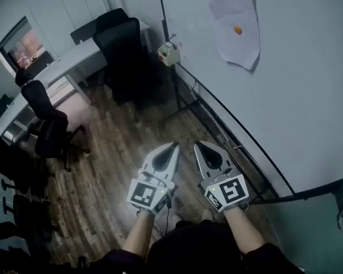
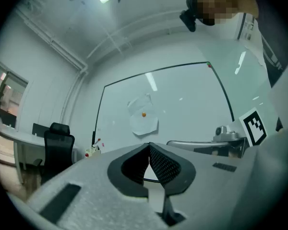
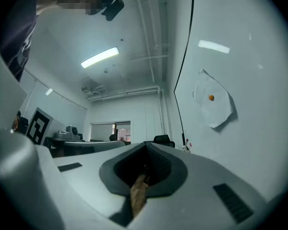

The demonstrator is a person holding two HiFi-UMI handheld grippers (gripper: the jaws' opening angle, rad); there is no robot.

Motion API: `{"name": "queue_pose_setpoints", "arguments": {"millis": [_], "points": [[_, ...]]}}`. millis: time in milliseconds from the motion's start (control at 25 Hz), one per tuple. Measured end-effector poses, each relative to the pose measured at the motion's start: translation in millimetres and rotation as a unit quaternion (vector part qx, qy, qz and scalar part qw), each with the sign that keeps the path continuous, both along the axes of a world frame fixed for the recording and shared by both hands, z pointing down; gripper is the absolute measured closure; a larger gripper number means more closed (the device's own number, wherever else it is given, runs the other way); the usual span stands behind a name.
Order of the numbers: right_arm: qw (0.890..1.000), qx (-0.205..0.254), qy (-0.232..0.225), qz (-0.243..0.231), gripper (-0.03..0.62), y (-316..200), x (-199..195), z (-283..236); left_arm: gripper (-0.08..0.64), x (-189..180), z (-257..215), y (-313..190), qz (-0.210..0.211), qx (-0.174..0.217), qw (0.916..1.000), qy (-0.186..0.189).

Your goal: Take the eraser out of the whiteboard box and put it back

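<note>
Both pressed shut, empty: left tool [image 1: 174, 145] & right tool [image 1: 198, 145]. Eraser not visible yet; prob. light, soft-faced, so pinch its stiff sides inside whiteboard box [image 1: 168, 53].

Whiteboard [image 1: 297, 107]: fills my right side; white face, thin black frame, black stand legs at its far end.
Paper sheet [image 1: 234, 27]: on the upper part of the board, lower corner curling off it.
Magnet [image 1: 238, 30]: small, orange, sits on the sheet near its middle.
Office chair [image 1: 123, 50]: black, high back, ahead of me, near the board's far edge.
Desk [image 1: 63, 64]: white, long, just behind that chair.
Second chair [image 1: 46, 119]: black, on castors, to my left by the desk.
Floor [image 1: 114, 170]: dark wood planks.
Ceiling lamp [image 3: 100, 57]: long strip, lit.
</note>
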State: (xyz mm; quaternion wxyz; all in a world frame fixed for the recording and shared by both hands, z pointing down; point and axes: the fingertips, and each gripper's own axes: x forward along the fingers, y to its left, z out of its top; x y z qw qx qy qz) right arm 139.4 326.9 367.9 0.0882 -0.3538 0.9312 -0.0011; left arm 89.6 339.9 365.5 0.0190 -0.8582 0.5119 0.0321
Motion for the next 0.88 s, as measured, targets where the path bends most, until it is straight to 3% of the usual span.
{"name": "queue_pose_setpoints", "arguments": {"millis": [360,560,880], "points": [[1.000,0.000,-0.001,0.001,0.591,-6,-4,2,0.555,-7,7,-4,-0.001,0.002,1.0000,-0.009],[1.000,0.002,-0.008,-0.020,0.591,-3,-9,2,0.555,-8,7,-6,-0.003,0.000,1.0000,-0.008],[1.000,-0.004,-0.003,-0.014,0.590,-10,8,5,0.555,4,11,-14,-0.004,-0.005,1.0000,-0.007]]}}
